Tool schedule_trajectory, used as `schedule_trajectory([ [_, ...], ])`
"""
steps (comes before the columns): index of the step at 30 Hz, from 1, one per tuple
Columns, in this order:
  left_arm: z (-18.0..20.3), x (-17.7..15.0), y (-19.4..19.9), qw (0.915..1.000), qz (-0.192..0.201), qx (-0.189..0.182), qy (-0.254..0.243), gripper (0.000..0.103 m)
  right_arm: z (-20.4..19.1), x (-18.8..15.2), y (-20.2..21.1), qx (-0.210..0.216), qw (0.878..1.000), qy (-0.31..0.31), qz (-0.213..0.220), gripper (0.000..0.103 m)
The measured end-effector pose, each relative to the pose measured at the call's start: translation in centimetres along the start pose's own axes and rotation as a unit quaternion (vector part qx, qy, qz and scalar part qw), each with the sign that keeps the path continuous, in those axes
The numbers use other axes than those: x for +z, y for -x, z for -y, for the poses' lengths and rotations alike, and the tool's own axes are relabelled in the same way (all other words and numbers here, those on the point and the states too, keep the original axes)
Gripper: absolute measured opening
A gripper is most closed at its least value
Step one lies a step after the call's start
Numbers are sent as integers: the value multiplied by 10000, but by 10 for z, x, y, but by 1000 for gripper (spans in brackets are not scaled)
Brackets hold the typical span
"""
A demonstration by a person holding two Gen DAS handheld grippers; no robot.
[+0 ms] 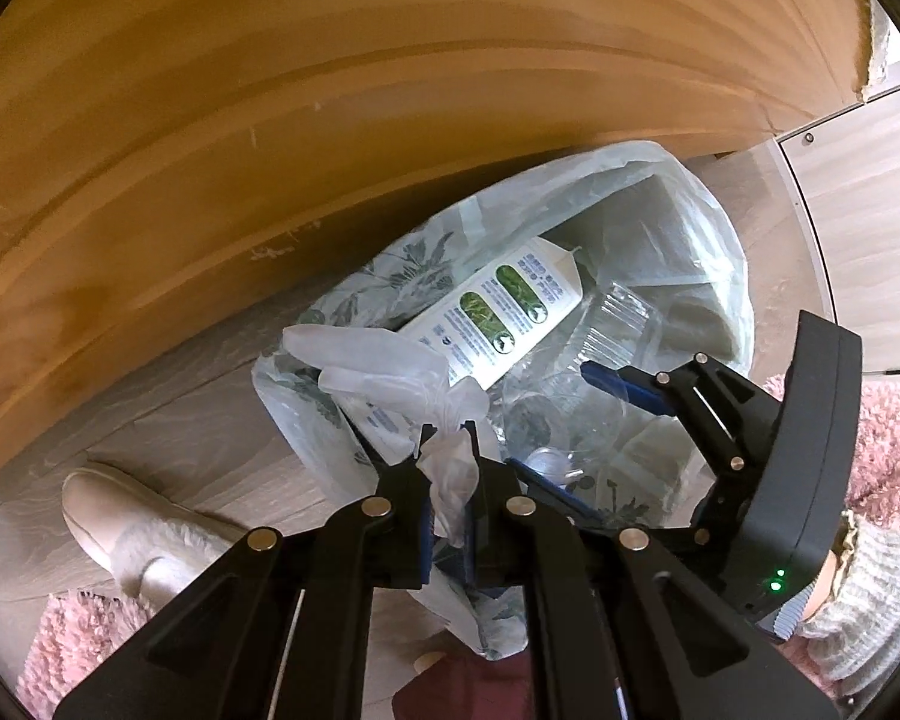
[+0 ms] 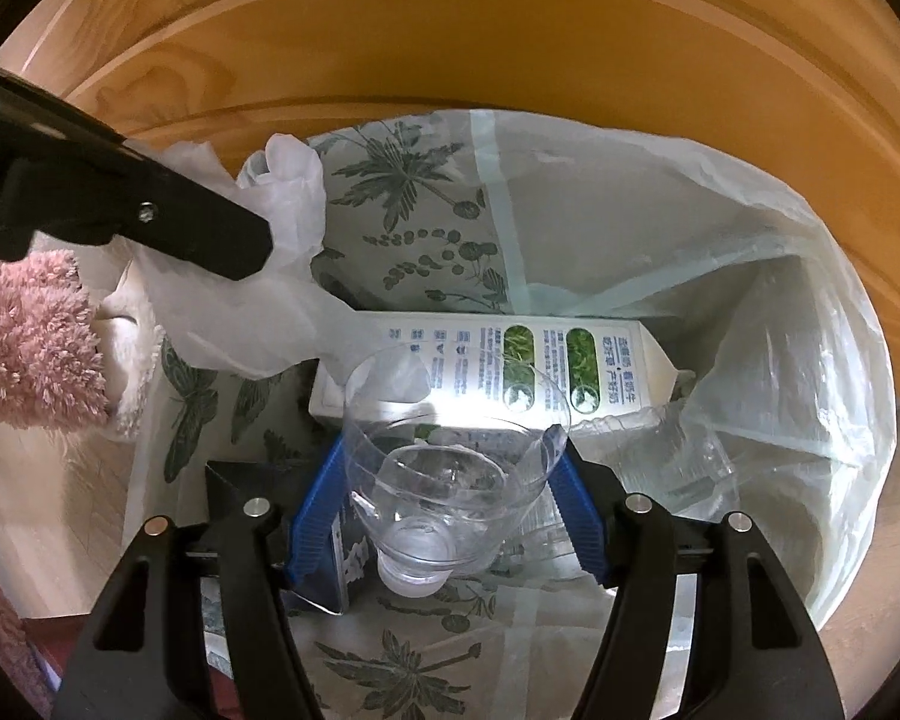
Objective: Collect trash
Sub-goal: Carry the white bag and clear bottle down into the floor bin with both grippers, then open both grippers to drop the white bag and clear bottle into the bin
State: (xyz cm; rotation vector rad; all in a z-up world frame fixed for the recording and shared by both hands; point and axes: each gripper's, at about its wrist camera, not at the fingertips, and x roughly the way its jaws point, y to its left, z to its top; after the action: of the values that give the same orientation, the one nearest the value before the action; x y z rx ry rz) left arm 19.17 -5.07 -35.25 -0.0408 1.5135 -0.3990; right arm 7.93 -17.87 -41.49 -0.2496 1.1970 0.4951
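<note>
Right gripper (image 2: 447, 498) is clamped on a clear plastic cup (image 2: 450, 468), hanging over the open trash bag (image 2: 750, 228). It's light, slick and crushable, so grip mid-wall. Left gripper (image 1: 450, 456) pinches a floppy thin glove (image 1: 390, 372) above the bag's near rim.

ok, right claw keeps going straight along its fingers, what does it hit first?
Probably the milk carton lying in the bin bag, just past the clear plastic cup that the right claw holds. Depth is hard to judge through the fisheye.
</note>
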Motion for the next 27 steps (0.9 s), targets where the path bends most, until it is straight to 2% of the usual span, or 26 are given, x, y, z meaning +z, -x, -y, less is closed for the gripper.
schedule_trajectory([
  [2, -1, 1, 0, 9999, -47, -100, 74, 6, 1, 0, 1, 10, 10000, -57, -67, 64],
  [12, -4, 0, 7, 9995, -8, -117, 281, 12, 5, -8, 10, 25, 9998, -52, -176, 66],
  [14, -5, 0, 10, 9994, -28, -134, 325, 26, 5, -7, 16, 29, 9998, -95, -191, 67],
  [17, -2, 1, 16, 9994, -3, -143, 324, 41, 8, -7, 24, 29, 9995, -237, -201, 75],
  [19, 1, 1, 20, 9994, 26, -198, 295, 47, 11, -7, 31, -6, 9993, -336, -182, 76],
  [22, 4, 2, 24, 9991, 48, -307, 284, 66, 17, -6, 43, -67, 9983, -548, -156, 80],
  [23, 3, 2, 25, 9990, 38, -331, 303, 70, 19, -5, 47, -99, 9979, -622, -153, 82],
  [27, 0, 0, 35, 9979, 96, -407, 486, 73, 27, -4, 63, -257, 9967, -767, -70, 88],
])
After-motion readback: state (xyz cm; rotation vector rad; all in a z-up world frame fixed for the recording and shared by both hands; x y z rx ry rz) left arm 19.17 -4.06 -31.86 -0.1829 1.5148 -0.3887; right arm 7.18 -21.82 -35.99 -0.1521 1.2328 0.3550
